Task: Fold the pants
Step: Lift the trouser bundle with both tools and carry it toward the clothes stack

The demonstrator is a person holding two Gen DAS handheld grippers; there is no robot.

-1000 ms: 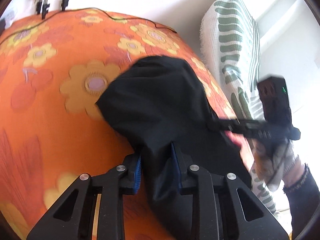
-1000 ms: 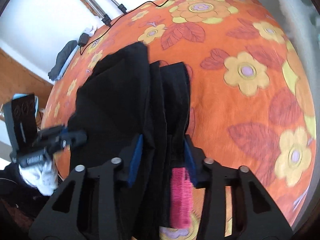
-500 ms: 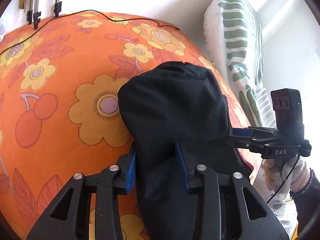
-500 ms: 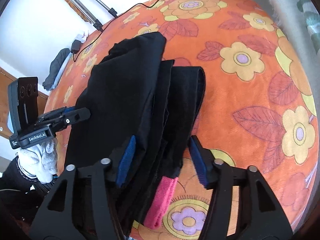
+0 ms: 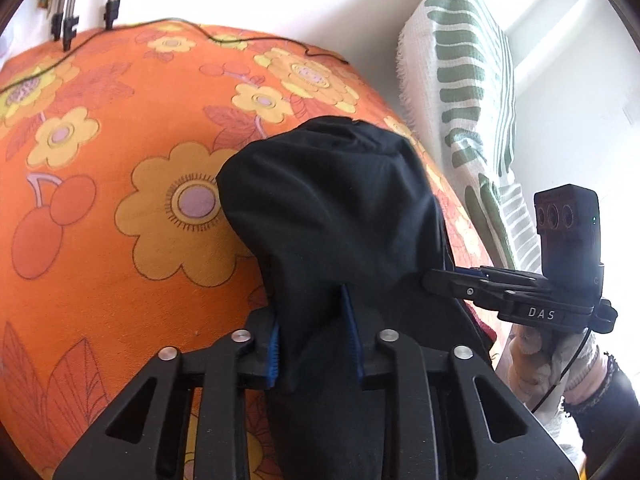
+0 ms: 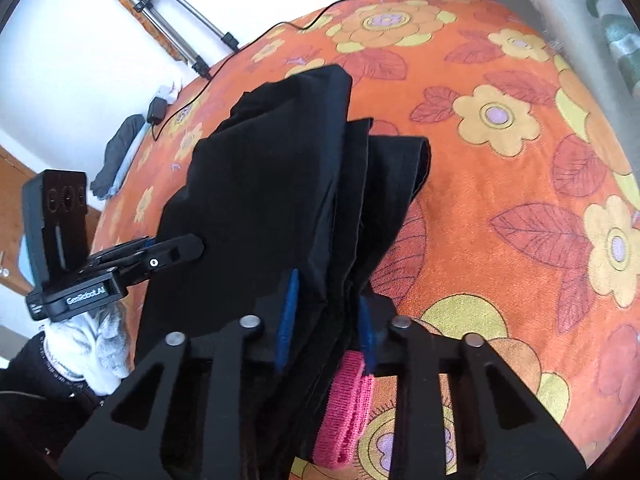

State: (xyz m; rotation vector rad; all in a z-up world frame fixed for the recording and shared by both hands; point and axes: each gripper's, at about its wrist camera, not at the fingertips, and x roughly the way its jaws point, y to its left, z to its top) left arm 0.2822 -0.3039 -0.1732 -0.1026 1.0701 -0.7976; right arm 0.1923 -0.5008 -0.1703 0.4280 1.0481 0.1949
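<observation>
**Both grippers closed on the folded black pants**

The black pants (image 5: 336, 208) lie folded in several layers on an orange flowered bedspread (image 5: 100, 240), near the edge of the bed that runs beside a white pillow with green stripes (image 5: 464, 80). In the right wrist view the stacked layers (image 6: 280, 184) show as parallel folds, and a pink waistband strip (image 6: 348, 404) sticks out at the near end of the bundle.

The left gripper (image 5: 314, 344) has just been closing, and its blue pads press against a bunched fold of the black fabric that rises between them. The right gripper (image 6: 326, 320) has likewise just been closing; its blue pads squeeze the thick near edge of the layers, just above the pink strip. Each gripper appears side-on in the other's view, its tips at the cloth, held by a hand in a pale glove (image 5: 536, 360).

A thin black cable (image 5: 224, 38) trails across the far edge of the bedspread, and tripod legs (image 6: 176, 20) stand beyond it against the white wall.
</observation>
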